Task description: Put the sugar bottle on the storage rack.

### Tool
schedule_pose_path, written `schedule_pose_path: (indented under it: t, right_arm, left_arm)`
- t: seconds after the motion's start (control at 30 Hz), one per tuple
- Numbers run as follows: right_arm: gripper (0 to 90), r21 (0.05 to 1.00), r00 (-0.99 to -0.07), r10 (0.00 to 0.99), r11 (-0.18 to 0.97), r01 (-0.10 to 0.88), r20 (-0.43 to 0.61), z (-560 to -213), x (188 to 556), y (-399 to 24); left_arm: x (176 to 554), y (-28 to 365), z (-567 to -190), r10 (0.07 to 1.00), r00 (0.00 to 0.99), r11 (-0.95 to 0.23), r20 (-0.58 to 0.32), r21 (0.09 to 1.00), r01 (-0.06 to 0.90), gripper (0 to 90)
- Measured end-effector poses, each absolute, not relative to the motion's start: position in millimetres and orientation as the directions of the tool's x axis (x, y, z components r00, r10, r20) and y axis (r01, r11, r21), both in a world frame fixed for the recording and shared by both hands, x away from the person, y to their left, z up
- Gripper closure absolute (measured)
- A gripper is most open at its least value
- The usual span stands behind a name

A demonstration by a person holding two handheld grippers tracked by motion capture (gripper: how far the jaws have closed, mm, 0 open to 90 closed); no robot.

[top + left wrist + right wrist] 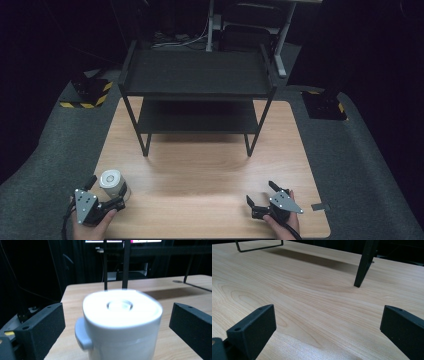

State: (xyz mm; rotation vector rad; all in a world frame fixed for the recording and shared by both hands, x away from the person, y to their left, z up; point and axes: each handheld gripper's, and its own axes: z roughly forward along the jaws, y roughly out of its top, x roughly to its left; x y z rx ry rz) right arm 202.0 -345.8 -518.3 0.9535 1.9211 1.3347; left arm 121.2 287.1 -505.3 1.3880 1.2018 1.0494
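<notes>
2 tools stand wide: the left tool (107,195) brackets the white lidded canister (113,183) at the tabletop's (210,170) 7 o'clock corner, ungripped; the right tool (264,196) idles empty. Grasping and moving remain.

Legible text, labels, brands, numbers: none in any view. Signs: yellow-and-black hazard striping on two dark floor bases, one left of the table (90,92), one right (325,104); no wording on either
</notes>
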Motion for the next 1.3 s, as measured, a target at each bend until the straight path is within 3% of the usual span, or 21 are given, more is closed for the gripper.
schedule_pose_path:
  t: [0.37, 0.83, 1.3]
  right_arm:
    - [0.2, 0.949, -0.558, 0.826, 0.234, 0.213, -0.078, -518.8, 202.4, -346.2]
    - [0.3, 0.949, -0.556, 0.827, 0.232, 0.212, -0.078, -519.1, 202.1, -346.0]
    - [0.3, 0.950, -0.554, 0.829, 0.230, 0.211, -0.078, -519.5, 201.8, -345.9]
  left_arm:
    - [124.6, 282.5, -519.8, 0.991, 0.133, -0.011, -0.016, 0.980, 0.201, 1.9]
    - [120.6, 279.4, -528.4, 0.994, 0.098, 0.027, -0.045, 0.984, 0.177, 22.1]
    - [118.7, 272.5, -528.0, 0.996, 0.086, 0.008, -0.020, 0.990, 0.140, 29.0]
